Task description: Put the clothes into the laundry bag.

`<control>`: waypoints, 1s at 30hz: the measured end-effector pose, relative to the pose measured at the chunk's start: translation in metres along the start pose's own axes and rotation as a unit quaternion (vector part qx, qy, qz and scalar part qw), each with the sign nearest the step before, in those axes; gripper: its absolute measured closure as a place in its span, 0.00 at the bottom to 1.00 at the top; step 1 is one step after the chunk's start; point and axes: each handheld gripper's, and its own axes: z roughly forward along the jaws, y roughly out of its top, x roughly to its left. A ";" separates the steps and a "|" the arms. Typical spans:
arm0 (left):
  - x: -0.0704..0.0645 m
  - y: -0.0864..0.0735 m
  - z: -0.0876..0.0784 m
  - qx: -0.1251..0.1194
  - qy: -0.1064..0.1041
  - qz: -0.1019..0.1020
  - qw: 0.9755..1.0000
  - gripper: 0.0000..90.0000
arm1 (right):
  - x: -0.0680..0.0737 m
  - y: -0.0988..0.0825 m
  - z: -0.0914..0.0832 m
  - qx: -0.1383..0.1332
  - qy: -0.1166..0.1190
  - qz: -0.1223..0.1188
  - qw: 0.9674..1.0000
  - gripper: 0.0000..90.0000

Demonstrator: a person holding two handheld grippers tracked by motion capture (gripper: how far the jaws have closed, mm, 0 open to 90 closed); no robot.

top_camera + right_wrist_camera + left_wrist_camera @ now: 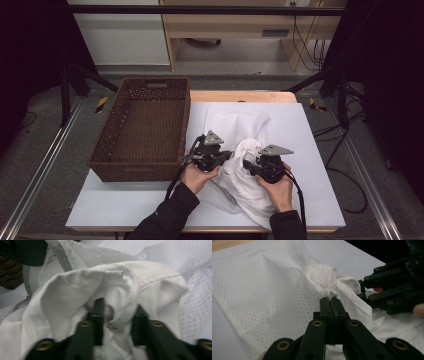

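Cloth-gathering step under way: left gripper [331, 298] pinching tight, white garment [342, 287] bunched just past its fingertips; right gripper [117, 315] standing partly apart, fabric folding between its fingers, grip uncertain. Next, probably: clamping fully there, then lifting toward wicker basket [145, 90].

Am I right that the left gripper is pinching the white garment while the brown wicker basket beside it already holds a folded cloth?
Not quite. The left gripper is indeed shut on a pinch of the white garment, but the brown wicker basket holds nothing; the high view shows its woven floor bare. The rest stands.
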 end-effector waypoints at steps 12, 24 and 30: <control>0.001 0.013 -0.010 -0.008 0.002 -0.009 1.000 0.99 | 0.053 -0.003 -0.049 -0.076 0.108 -0.098 0.986 0.93; -0.014 0.006 -0.012 -0.007 -0.012 0.009 1.000 0.99 | 0.055 0.002 0.019 0.012 -0.018 -0.091 0.996 0.91; -0.004 -0.007 -0.010 -0.017 -0.020 -0.013 1.000 0.99 | 0.046 0.000 -0.002 -0.017 0.050 -0.053 0.997 0.70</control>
